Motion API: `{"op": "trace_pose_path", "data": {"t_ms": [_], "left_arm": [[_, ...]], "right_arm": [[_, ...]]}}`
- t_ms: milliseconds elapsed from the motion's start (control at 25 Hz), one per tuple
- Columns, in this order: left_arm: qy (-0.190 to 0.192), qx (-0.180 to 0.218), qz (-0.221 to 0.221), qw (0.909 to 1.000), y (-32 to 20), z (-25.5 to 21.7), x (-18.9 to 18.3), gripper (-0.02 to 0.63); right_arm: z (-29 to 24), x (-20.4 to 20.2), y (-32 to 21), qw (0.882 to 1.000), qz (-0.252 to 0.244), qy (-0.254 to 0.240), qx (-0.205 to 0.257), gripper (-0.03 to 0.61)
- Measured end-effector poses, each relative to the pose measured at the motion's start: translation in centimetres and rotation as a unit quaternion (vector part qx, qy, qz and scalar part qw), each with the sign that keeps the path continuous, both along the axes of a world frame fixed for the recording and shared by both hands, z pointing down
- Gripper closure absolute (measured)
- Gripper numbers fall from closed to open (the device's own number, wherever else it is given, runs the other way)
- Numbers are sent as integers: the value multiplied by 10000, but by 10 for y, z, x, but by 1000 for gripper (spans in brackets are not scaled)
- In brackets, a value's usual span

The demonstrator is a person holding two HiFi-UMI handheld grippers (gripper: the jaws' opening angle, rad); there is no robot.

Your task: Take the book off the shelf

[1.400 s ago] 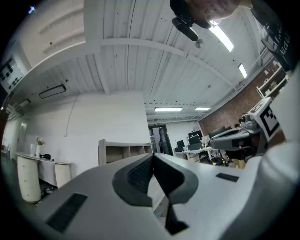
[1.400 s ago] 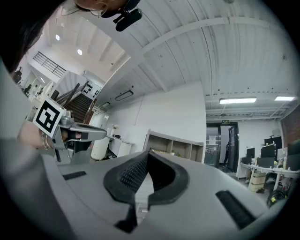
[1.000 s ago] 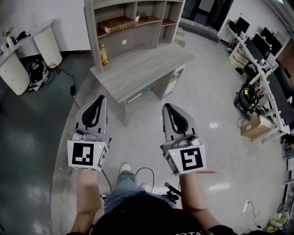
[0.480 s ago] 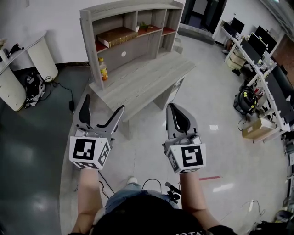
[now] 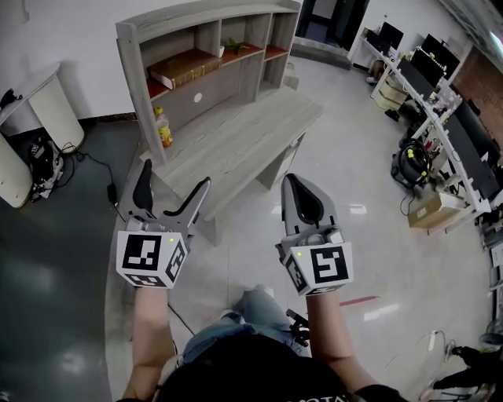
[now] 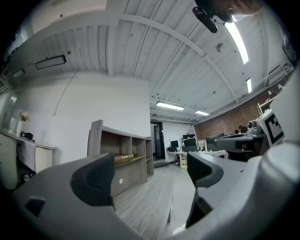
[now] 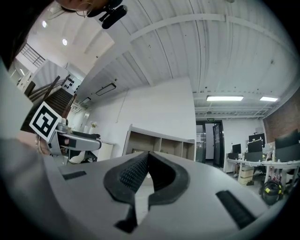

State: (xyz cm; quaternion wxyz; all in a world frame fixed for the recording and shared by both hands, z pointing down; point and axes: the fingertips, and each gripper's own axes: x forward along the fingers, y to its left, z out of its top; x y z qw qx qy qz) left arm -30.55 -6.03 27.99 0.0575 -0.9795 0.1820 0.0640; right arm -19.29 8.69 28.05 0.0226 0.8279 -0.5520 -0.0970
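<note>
Book (image 5: pixel 185 68), brown and thick, lies flat in the left bay of the grey shelf (image 5: pixel 206 16) at upper left of the frame, above the worktop (image 5: pixel 236 133), while lower down the left gripper (image 5: pixel 174 179) gapes wide and empty and the right gripper (image 5: pixel 295 184) is clenched on nothing, both well apart from it.

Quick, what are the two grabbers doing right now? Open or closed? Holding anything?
Left gripper: open, nothing between its jaws.
Right gripper: closed, holding nothing.
</note>
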Motion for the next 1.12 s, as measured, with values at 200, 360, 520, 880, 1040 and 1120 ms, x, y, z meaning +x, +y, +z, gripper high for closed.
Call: {"op": "trace_pose_path", "data": {"t_ms": [200, 360, 520, 880, 1040, 1120], "left_arm": [[-50, 8, -60, 10000, -14, 5, 19, 143], [-63, 7, -176, 9998, -28, 6, 43, 143], [-111, 37, -334, 9994, -44, 9, 78, 143], [-323, -9, -803, 9962, -79, 16, 173, 143], [-340, -104, -1105, 9932, -100, 14, 212, 143], [-354, -163, -1319, 9905, -110, 15, 229, 143]], "right_arm": [[5, 27, -12, 10000, 26, -50, -8, 569], [11, 54, -29, 9999, -85, -69, -44, 569], [15, 88, -52, 9994, -340, -57, -45, 569], [10, 194, -106, 9959, -895, -64, -94, 569], [6, 242, -130, 9931, -1164, -135, -51, 569], [5, 264, -142, 9913, -1307, -114, -73, 569]]}}
